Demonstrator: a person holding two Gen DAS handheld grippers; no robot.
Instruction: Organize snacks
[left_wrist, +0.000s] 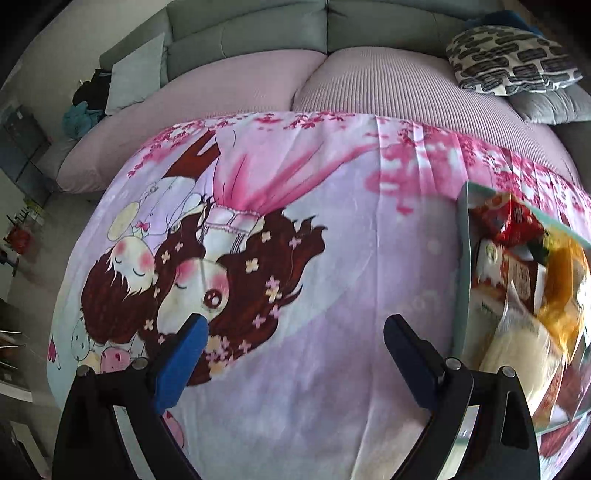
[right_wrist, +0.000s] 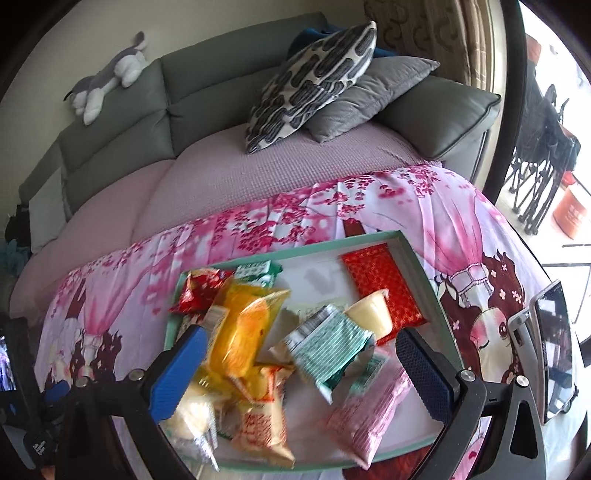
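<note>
Pink cartoon-print cloth (right_wrist: 424, 206) covers the tabletop; a mint-rimmed tray (right_wrist: 417, 258) sits on it and serves as the landmark here.

Inside the tray: a red patterned packet (right_wrist: 380, 284) lies flat toward the far right corner, a pale pudding cup (right_wrist: 369, 314) touching its near left edge. A green-striped wrapper (right_wrist: 325, 350) sits tilted near the tray's middle. A yellow-orange packet (right_wrist: 243, 332) is heaped on other snacks at the left side, with a red wrapper (right_wrist: 199, 291) behind it at the far left corner. A pink packet (right_wrist: 365, 417) lies at the near right, an orange-white packet (right_wrist: 262, 424) near the front edge.

Right claw (right_wrist: 299, 369) hovers over the tray's near half, jaws spread wide, nothing between them.

Left claw (left_wrist: 295, 354) hangs over bare cloth left of the tray (left_wrist: 463, 266), likewise released and empty.

Beyond the tray: a grey sofa (right_wrist: 147, 122) with a patterned cushion (right_wrist: 314, 81) and a plush dog (right_wrist: 107, 81) on its backrest. A phone on a stand (right_wrist: 550, 354) sits right of the tray.
</note>
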